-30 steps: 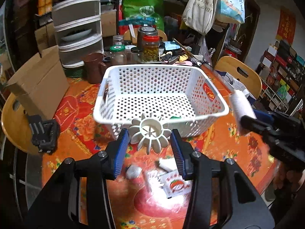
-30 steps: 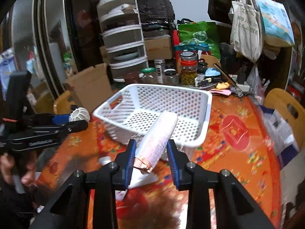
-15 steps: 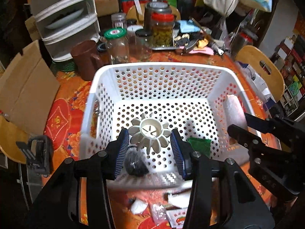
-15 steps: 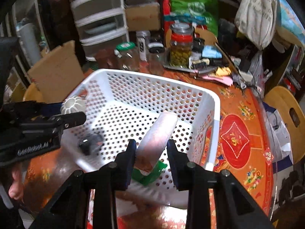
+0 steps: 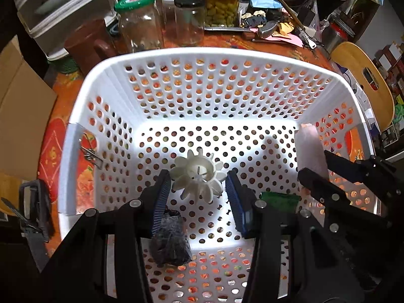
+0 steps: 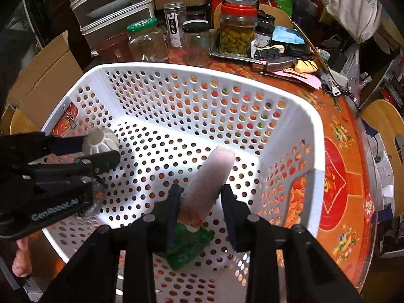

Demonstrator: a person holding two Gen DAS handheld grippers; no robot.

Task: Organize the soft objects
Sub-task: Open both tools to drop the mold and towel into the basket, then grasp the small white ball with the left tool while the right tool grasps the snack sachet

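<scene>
Both grippers hang over the white perforated basket on the red-patterned bench. In the left wrist view, at lower centre of the frame, the left gripper has its jaws spread about as wide as the white ribbed, flower-shaped piece between them. The blue pads sit right at its ribs, but whether they actually press on it I cannot tell. Under the left jaw, at the lower left of the basket floor, lies a dark crumpled bundle, partly covered by the gripper frame and hard to identify.

Toward the right of that frame, the right gripper reaches in over the rim holding a pale pink roll. In the right wrist view the right gripper shows its jaws narrowly parted and pinching the roll's lower end, the roll pointing up and away above the basket floor. Beneath it a green packet lies on the floor, half hidden by the jaws. Glass jars crowd the bench behind the basket.
</scene>
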